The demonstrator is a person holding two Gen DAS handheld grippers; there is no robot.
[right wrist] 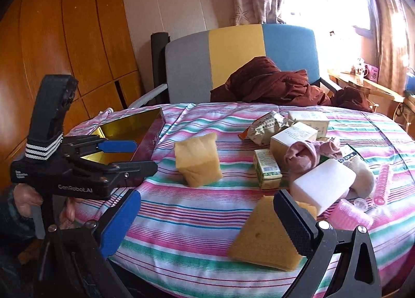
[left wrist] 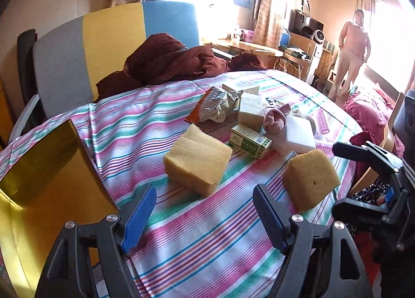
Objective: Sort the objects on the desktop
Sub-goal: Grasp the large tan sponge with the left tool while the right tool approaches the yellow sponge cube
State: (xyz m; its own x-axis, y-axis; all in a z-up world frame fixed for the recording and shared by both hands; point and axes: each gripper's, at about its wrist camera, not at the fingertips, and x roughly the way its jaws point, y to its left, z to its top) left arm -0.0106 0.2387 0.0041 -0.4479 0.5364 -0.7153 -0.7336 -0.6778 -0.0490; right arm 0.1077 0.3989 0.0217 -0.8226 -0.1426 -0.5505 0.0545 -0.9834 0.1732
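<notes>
My left gripper (right wrist: 129, 155), stamped "GenRobot.AI", hovers with fingers spread wide and empty beside the gold box (left wrist: 39, 168). My right gripper (right wrist: 207, 222) gapes wide over the near sponge (right wrist: 264, 243). The green carton (left wrist: 250, 141) has print too small to read.

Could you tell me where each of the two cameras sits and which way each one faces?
Left wrist: on the left gripper, low over the striped cloth, facing the big sponge; its open blue fingers and the right gripper show.
Right wrist: on the right gripper, facing the chair; its open fingers, the left gripper and a hand show.
Shared: both sponges, the green box, the white block and the gold tray.
</notes>
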